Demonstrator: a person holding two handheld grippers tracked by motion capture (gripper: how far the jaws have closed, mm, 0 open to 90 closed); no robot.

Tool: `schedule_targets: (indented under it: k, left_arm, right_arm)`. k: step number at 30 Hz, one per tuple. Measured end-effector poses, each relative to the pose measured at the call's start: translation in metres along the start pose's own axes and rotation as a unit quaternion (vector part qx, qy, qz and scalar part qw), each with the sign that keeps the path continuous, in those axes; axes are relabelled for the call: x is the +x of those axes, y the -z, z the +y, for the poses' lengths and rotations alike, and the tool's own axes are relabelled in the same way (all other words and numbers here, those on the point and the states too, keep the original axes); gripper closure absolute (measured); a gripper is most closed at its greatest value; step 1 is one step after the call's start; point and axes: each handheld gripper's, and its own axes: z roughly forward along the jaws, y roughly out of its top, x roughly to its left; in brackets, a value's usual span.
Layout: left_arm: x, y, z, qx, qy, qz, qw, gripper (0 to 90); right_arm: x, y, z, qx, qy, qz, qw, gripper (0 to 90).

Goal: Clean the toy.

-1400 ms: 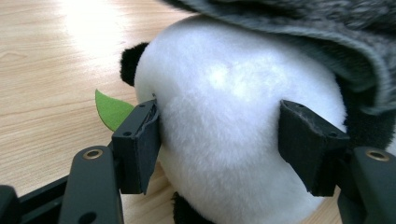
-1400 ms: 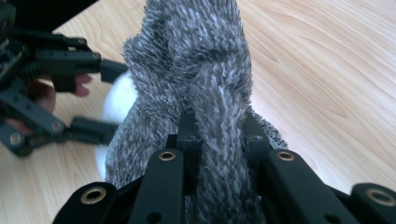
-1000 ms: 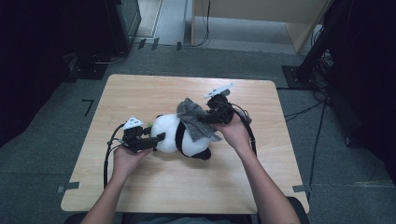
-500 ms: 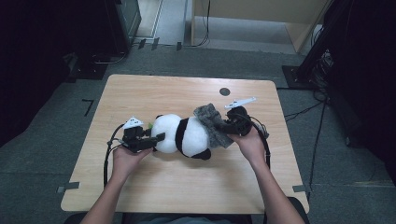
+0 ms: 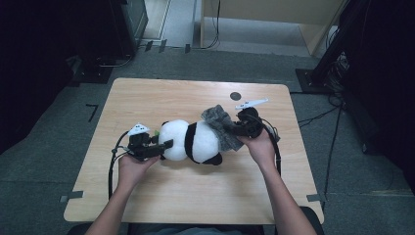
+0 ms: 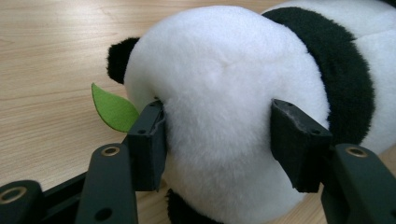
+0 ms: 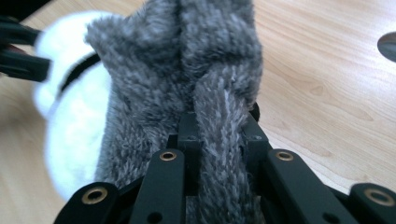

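A black-and-white panda plush (image 5: 195, 142) lies on its side in the middle of the wooden table (image 5: 161, 95). My left gripper (image 5: 166, 146) has its pads pressed into the white head (image 6: 224, 84) from both sides; its jaws have just been opening a little with the head still between them. A green felt leaf (image 6: 112, 109) sticks out beside the left pad. My right gripper (image 5: 231, 129) is shut on a fold of grey fuzzy knit cloth (image 5: 220, 125), which drapes over the panda's rear end. In the right gripper view the cloth (image 7: 187, 56) rises from the right gripper (image 7: 219, 133) and hides most of the panda (image 7: 74, 140).
A small dark round spot (image 5: 236, 96) sits on the table behind the right hand. Black cables trail from both grippers across the tabletop. Grey floor surrounds the table, with dark equipment and cables at the left and right.
My right gripper has carried the grey cloth to the right and slightly down, from over the panda's middle to its rear end, uncovering the dark spot. The left hand stayed put.
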Motion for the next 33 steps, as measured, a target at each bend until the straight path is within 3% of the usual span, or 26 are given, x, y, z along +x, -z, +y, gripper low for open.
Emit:
schedule_targets:
  k: [4,10,16,21,27,33]
  left_arm:
    - [0.001,0.001,-0.001,-0.012,-0.004,-0.006,0.9999,34.7]
    - [0.002,0.005,0.001,-0.013,-0.009,-0.014,0.9998,32.7]
    - [0.001,0.007,0.0,-0.017,-0.029,-0.013,0.9994,31.4]
    - [-0.001,0.006,0.0,-0.019,-0.032,-0.007,0.9993,31.8]
    - [-0.003,0.004,-0.001,-0.013,-0.035,0.008,0.9993,34.8]
    - [-0.005,0.002,-0.001,-0.013,-0.042,0.018,0.9989,37.2]
  right_arm:
    - [0.011,0.012,0.01,-0.017,0.012,0.019,0.9996,76.5]
    - [0.045,0.012,0.033,-0.02,0.048,0.044,0.9977,76.6]
    - [0.081,-0.019,0.05,0.005,0.085,0.07,0.9939,76.5]
    - [0.103,-0.053,0.055,0.035,0.104,0.076,0.9911,76.5]
    - [0.113,-0.079,0.05,0.06,0.111,0.071,0.9895,76.3]
    - [0.102,-0.075,0.044,0.056,0.099,0.072,0.9909,76.2]
